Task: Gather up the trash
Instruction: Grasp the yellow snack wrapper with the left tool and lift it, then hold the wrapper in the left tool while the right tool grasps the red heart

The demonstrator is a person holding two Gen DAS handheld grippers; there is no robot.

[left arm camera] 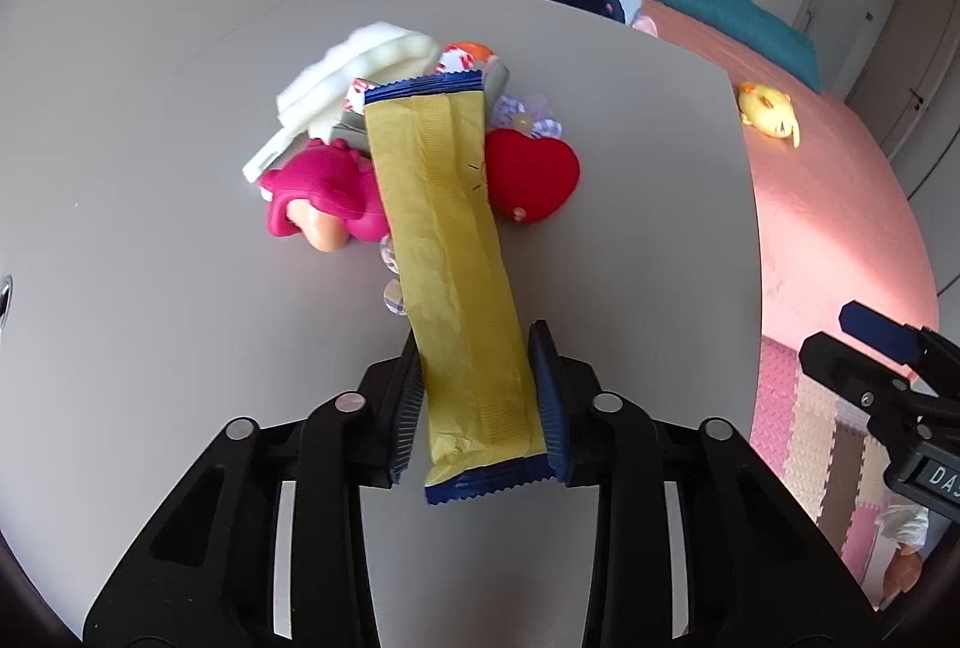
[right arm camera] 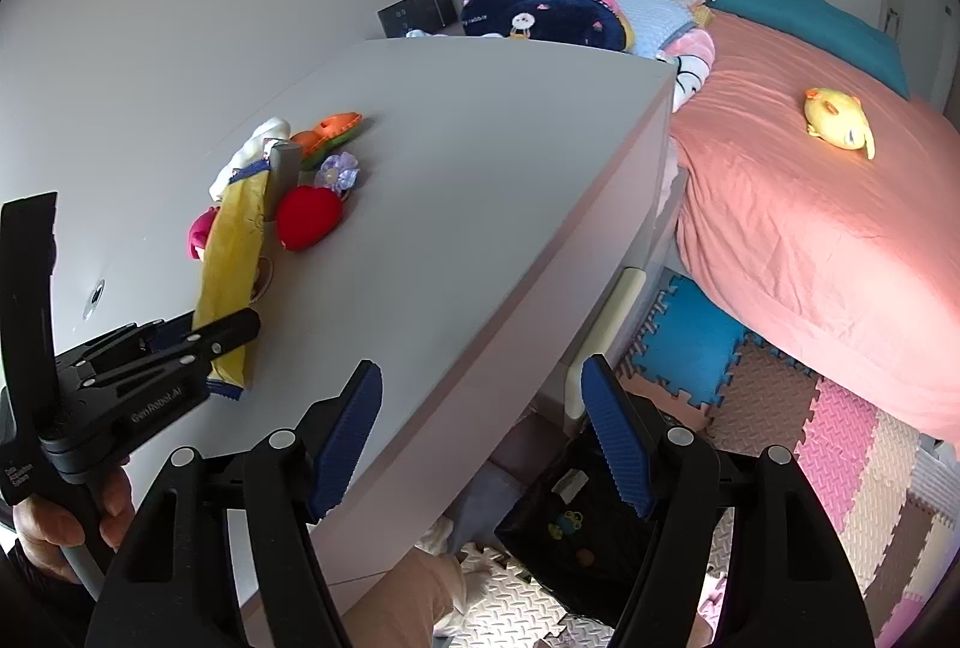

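Observation:
A long yellow snack wrapper [left arm camera: 456,264] with blue ends is held by its near end between the blue pads of my left gripper [left arm camera: 477,348], lifted over the grey table [left arm camera: 150,258]. It also shows in the right wrist view [right arm camera: 231,258], where the left gripper [right arm camera: 198,336] clamps it. My right gripper [right arm camera: 483,378] is open and empty, over the table's near edge. A black trash bag [right arm camera: 576,534] sits on the floor below it.
A toy pile lies on the table: red heart [left arm camera: 531,174], pink toy [left arm camera: 324,192], white cloth [left arm camera: 354,72], orange toy [right arm camera: 330,132], purple flower [right arm camera: 339,171]. A pink bed [right arm camera: 810,228] with a yellow duck [right arm camera: 840,123] stands to the right. Foam mats [right arm camera: 840,438] cover the floor.

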